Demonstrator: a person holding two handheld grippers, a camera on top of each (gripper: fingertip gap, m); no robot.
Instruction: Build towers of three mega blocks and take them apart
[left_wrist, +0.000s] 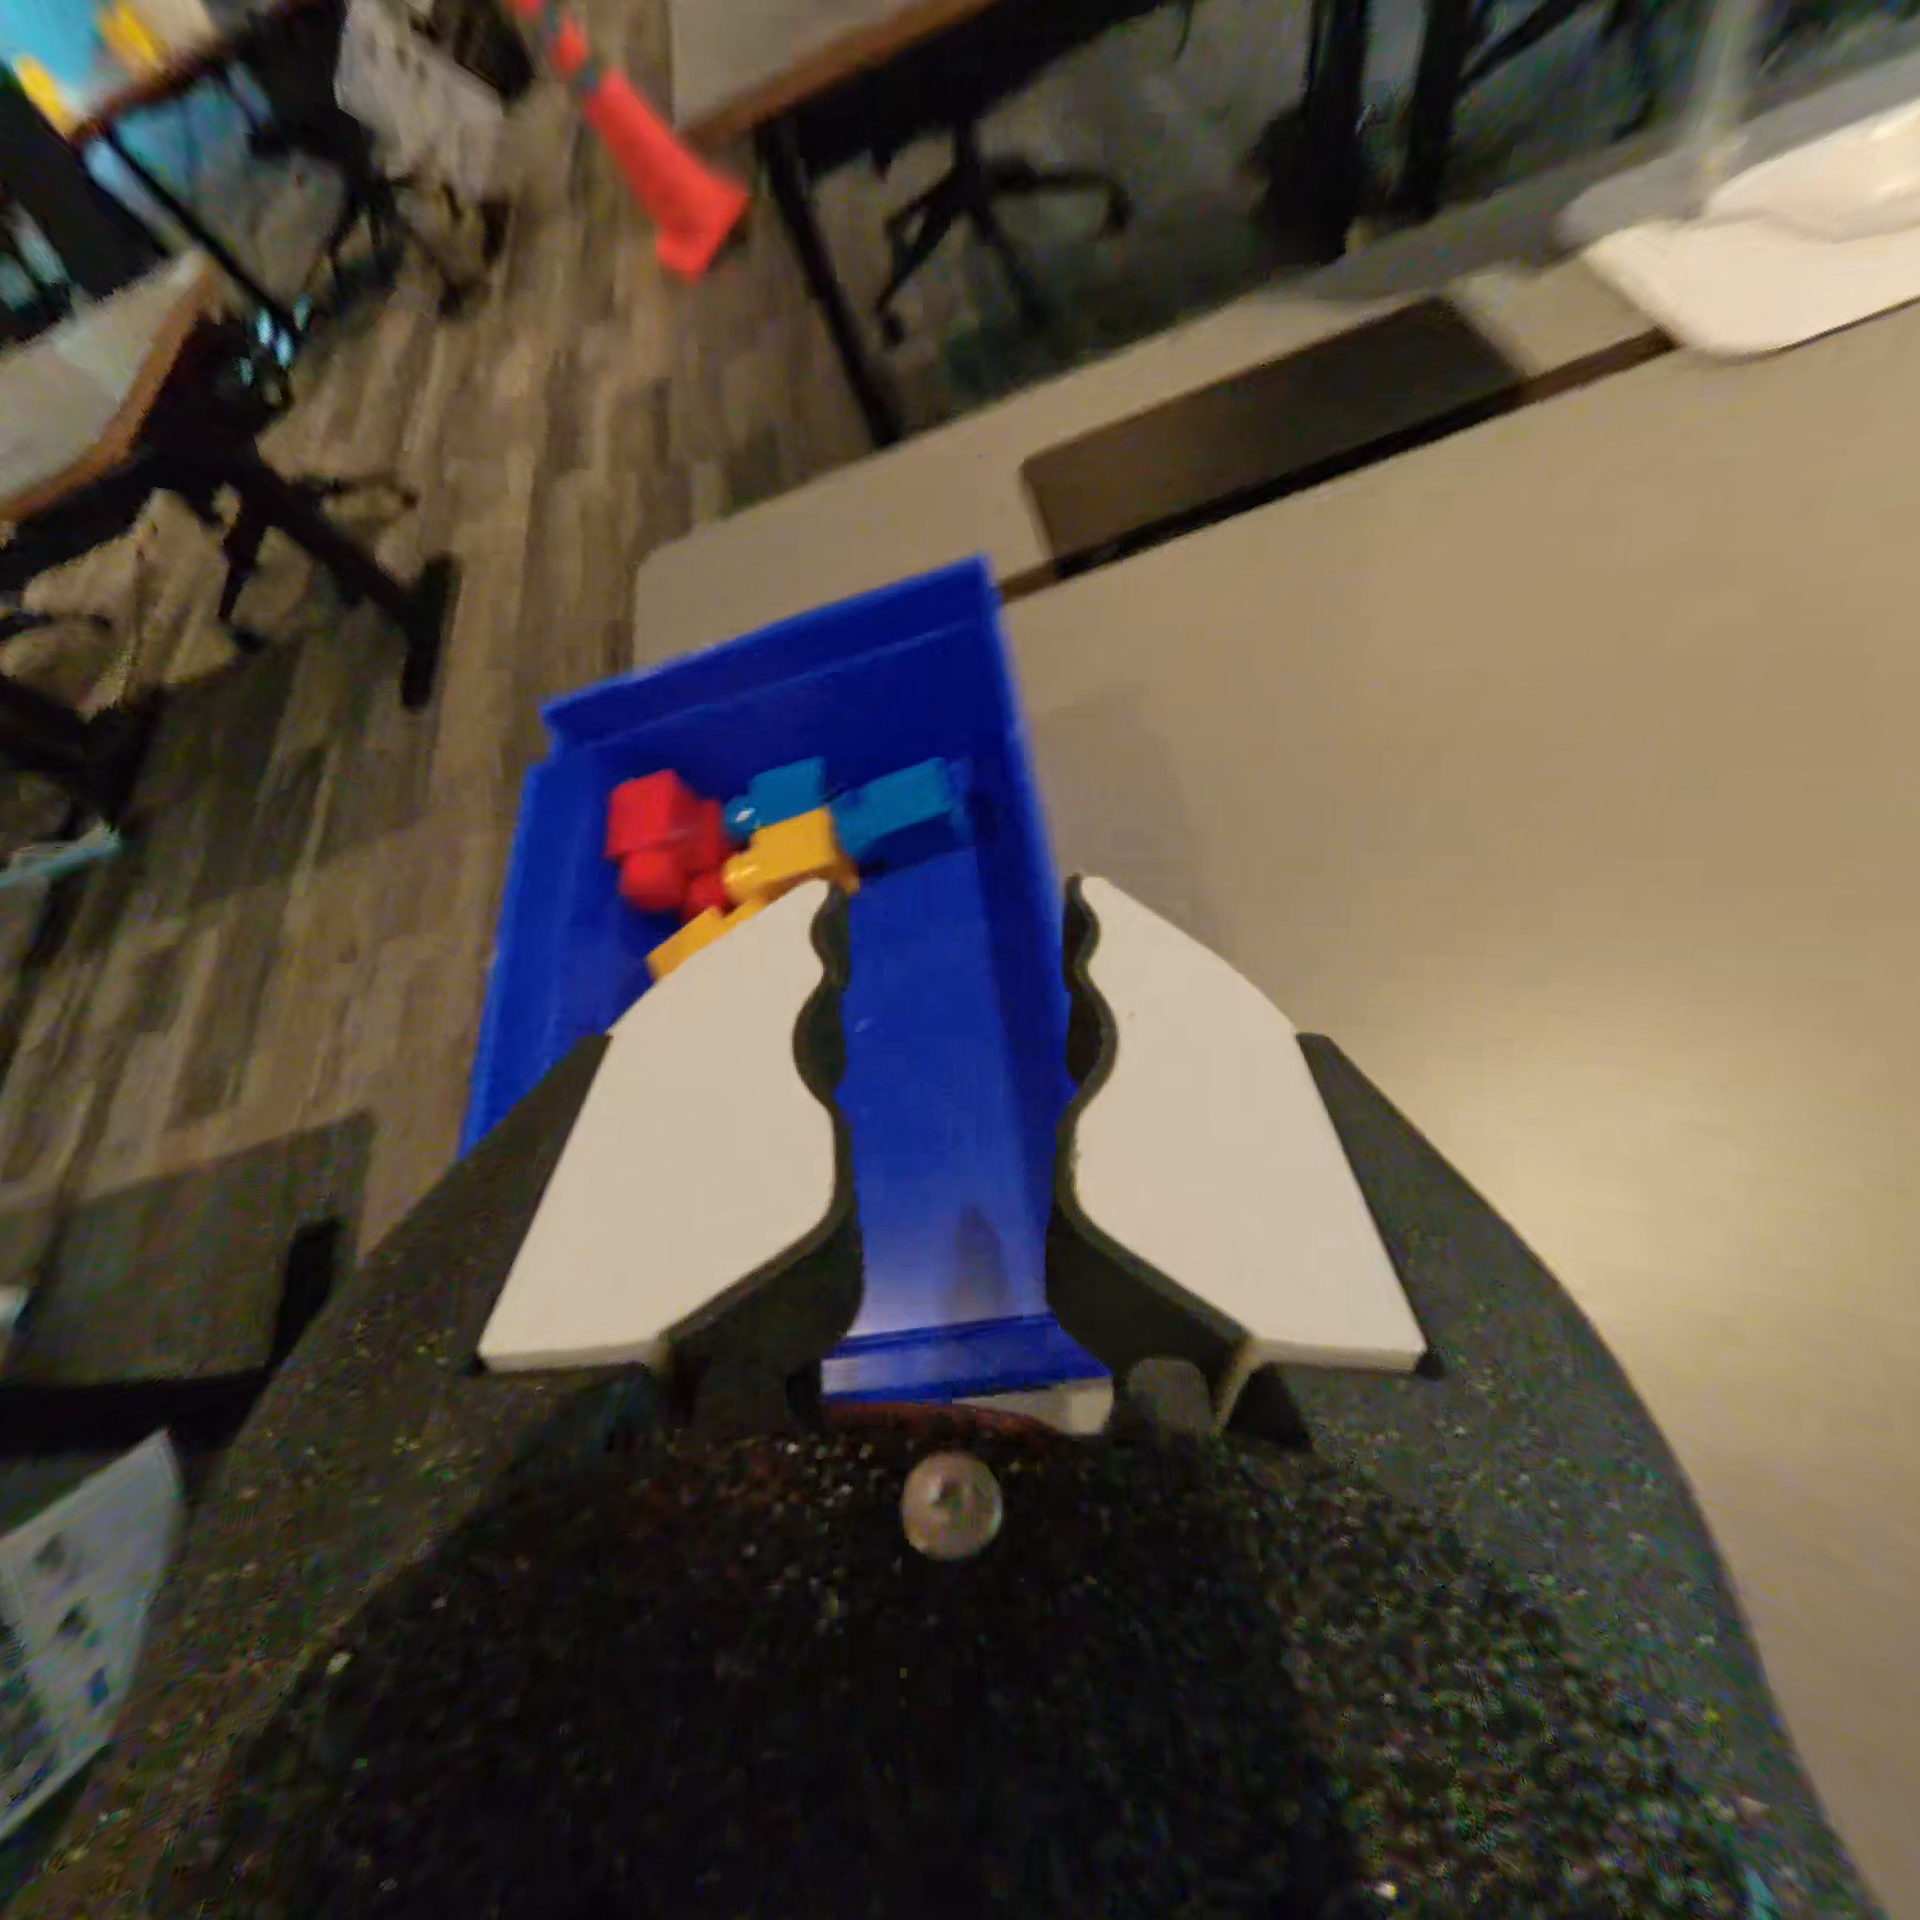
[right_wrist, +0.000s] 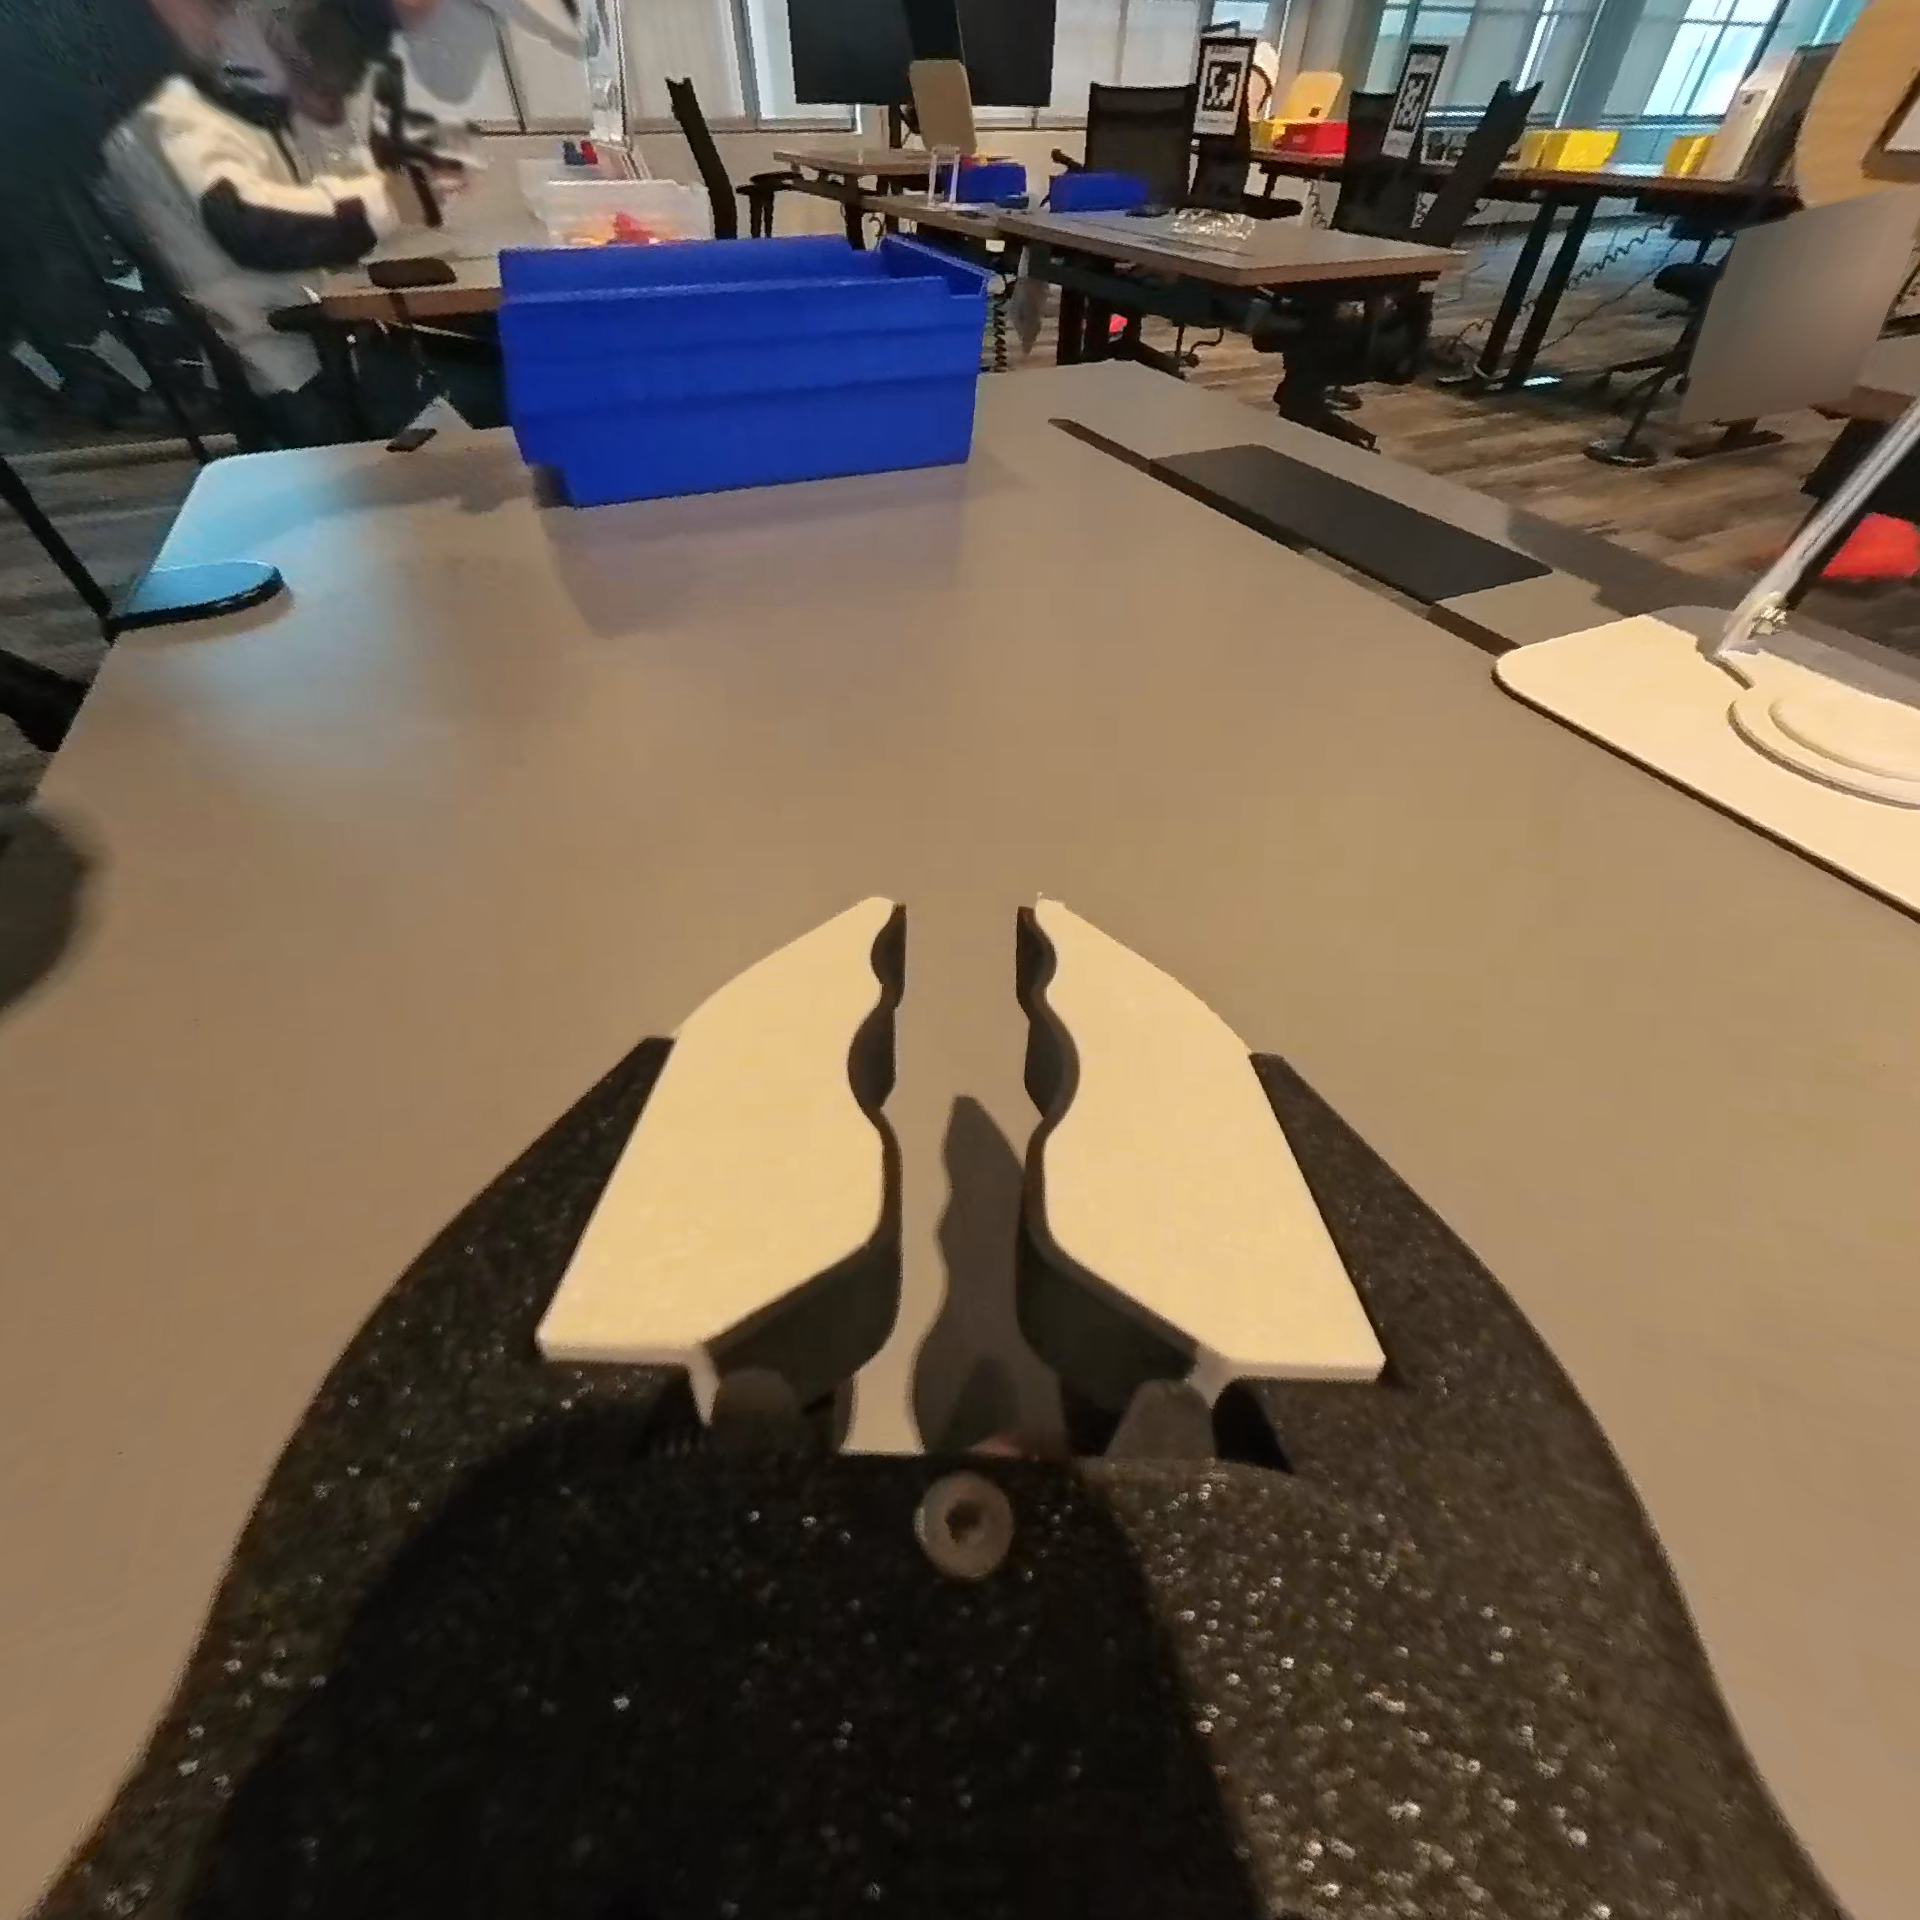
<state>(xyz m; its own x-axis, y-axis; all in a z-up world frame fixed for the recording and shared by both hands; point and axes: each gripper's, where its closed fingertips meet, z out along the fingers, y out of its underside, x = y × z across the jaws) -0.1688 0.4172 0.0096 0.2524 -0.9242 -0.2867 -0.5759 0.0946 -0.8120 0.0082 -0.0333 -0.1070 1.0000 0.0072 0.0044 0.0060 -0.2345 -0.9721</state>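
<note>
Left wrist view: the left gripper (left_wrist: 956, 894) hangs over the blue bin (left_wrist: 935, 1039), jaws apart and empty. Red (left_wrist: 655, 842), blue (left_wrist: 894, 810) and yellow blocks (left_wrist: 784, 852) lie heaped at the bin's far end.

Right wrist view: the right gripper (right_wrist: 961, 914), jaws slightly parted and empty, sits low over the grey table (right_wrist: 727, 748). The bin (right_wrist: 738, 364) stands at the far edge.

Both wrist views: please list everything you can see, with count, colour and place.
bin: one, blue, on the table's far left corner.
blocks: a small pile in the bin's far end; red, light blue and yellow; exact count unclear.
table: one, grey, under both grippers.
black mat: one, on the next table, right of the bin.
white pad: one, right table edge.
left gripper: fingers apart, empty, above the bin.
right gripper: fingers apart, empty, low over bare table.
</note>
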